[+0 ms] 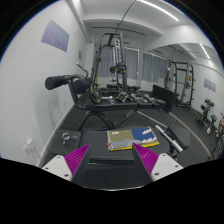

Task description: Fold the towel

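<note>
1. Fingers (111,160) stand open, pink pads (76,157) apart, gripping nothing.
2. Folded towel (130,136) lies on the dark tabletop (95,138) just ahead, between them.
3. Gym machines (112,62) stand beyond.

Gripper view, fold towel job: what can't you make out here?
- Towel: none recognisable; the dark surface ahead is hidden below by the fingers.
- Yellow and blue item just beyond the fingers: too small to identify.
- Gripper: fingers apart, nothing between them.
- Gym machines beyond: too small for detail.
</note>
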Demonstrator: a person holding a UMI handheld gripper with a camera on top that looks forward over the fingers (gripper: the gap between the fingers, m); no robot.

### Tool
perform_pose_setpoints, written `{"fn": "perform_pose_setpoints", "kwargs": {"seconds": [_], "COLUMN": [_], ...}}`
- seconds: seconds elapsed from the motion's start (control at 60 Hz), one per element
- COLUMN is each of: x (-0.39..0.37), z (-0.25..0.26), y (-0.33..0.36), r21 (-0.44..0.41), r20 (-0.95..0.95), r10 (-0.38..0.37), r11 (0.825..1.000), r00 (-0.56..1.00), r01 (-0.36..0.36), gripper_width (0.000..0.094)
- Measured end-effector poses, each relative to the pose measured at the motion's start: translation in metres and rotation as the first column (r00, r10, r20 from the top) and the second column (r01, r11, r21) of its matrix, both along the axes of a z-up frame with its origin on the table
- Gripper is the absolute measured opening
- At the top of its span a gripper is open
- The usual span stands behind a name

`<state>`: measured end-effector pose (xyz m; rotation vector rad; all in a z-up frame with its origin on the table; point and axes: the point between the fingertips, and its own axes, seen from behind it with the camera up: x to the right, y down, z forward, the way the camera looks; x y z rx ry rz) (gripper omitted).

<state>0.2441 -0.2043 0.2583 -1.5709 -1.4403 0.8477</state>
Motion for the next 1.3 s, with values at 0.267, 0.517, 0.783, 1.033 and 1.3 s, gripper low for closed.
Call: {"fn": "perform_pose_setpoints", "kwargs": {"seconds": [0.267, 0.517, 0.783, 1.033, 1.3], "x": [-0.042, -0.111, -0.213, -0.295, -0.313], "z": [-0.075, -0.152, -0.222, -0.266, -0.283], "y": [0.016, 0.019, 0.038, 0.052, 0.07], "r21": [0.013, 0.007, 0.026, 0.051, 0.133], "r20": [0.053, 0.099, 0.121, 0.154, 0.169], "r10": [0.016, 0.04, 0.039, 0.034, -0.004], "r11": [1.0, 0.999, 0.999, 0.998, 0.991], "r00": [0.998, 0.994, 0.992, 0.988, 0.986], "r01": [-0.016, -0.041, -0.043, -0.042, -0.019], "gripper_width": [0.0853, 0.0854, 0.0855, 0.0849, 0.0038]}}
